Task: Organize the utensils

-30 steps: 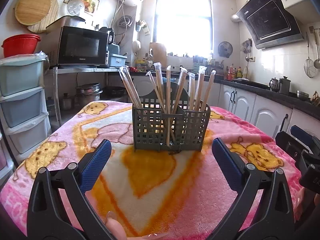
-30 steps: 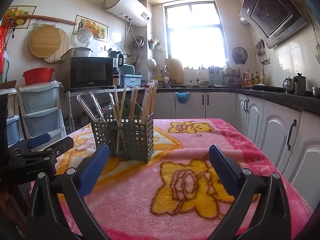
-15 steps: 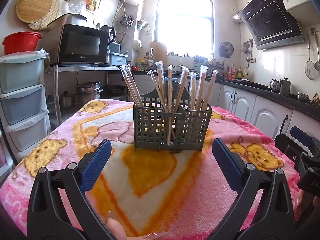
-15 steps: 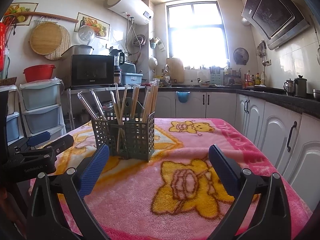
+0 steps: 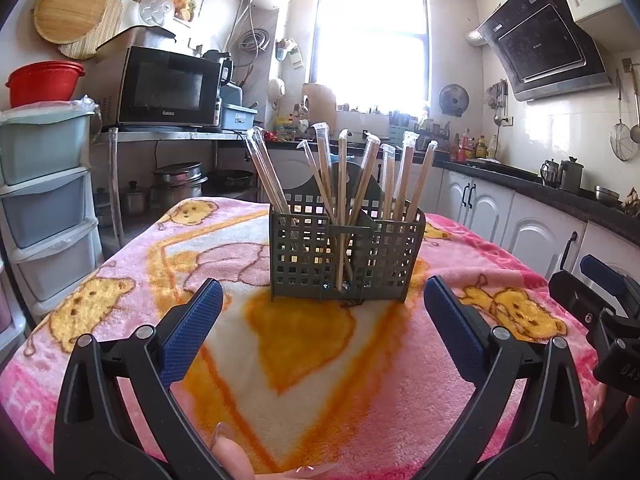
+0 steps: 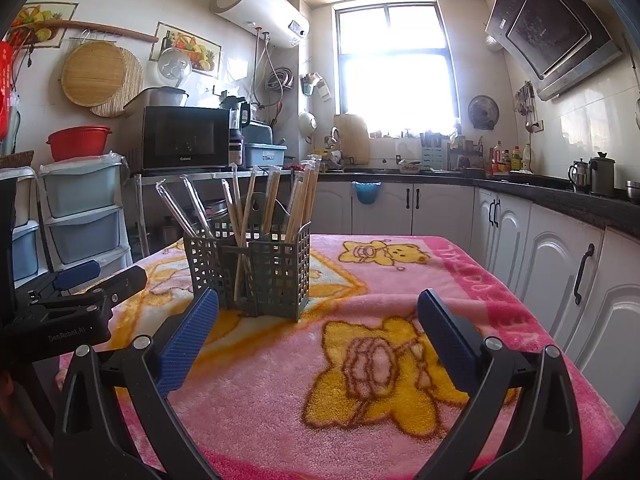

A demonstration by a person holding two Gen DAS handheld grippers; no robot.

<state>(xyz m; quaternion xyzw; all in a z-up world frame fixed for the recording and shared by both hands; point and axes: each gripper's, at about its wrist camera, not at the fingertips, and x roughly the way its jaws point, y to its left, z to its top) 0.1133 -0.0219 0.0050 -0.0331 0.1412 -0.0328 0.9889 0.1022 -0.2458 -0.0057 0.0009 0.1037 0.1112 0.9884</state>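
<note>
A dark green lattice utensil holder (image 5: pixel 344 256) stands upright on the pink bear-print blanket (image 5: pixel 304 344), and several wrapped chopsticks (image 5: pixel 362 184) lean in its compartments. My left gripper (image 5: pixel 322 316) is open a short way in front of the holder, with nothing between its blue pads (image 5: pixel 188 332). In the right wrist view the same holder (image 6: pixel 256 272) sits ahead to the left with chopsticks (image 6: pixel 272 204) sticking out. My right gripper (image 6: pixel 318 324) is open and empty over the blanket (image 6: pixel 372 368), to the right of the holder.
The other gripper shows at the right edge (image 5: pixel 600 312) of the left view and at the left edge (image 6: pixel 68 300) of the right view. Plastic drawers (image 5: pixel 44 208) stand left of the table, white cabinets (image 6: pixel 552 268) to the right. A fingertip (image 5: pixel 232 456) shows at the bottom.
Both views have crept slightly closer to the holder and tilted a little. Both grippers stay open, and the holder and chopsticks have not moved.
</note>
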